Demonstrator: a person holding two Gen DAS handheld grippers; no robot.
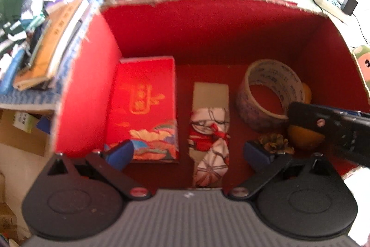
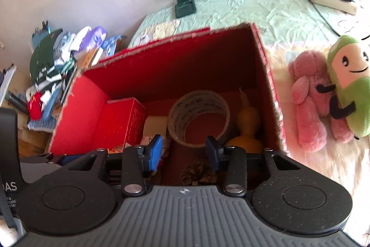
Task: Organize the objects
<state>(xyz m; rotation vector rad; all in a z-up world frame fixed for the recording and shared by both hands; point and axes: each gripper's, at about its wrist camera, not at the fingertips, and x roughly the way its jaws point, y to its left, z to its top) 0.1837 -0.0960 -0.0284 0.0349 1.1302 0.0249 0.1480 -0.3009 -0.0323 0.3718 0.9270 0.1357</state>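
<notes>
Nearest us, both claws hang spread and empty over the red box: the left claw wide, the right claw narrower. On the box floor beyond lie the pine cone, patterned card, red carton, tape roll and yellow gourd. We judge collision the main risk: the crowded right side could snag a descending claw, and the plush toys wait outside on the bed.
</notes>
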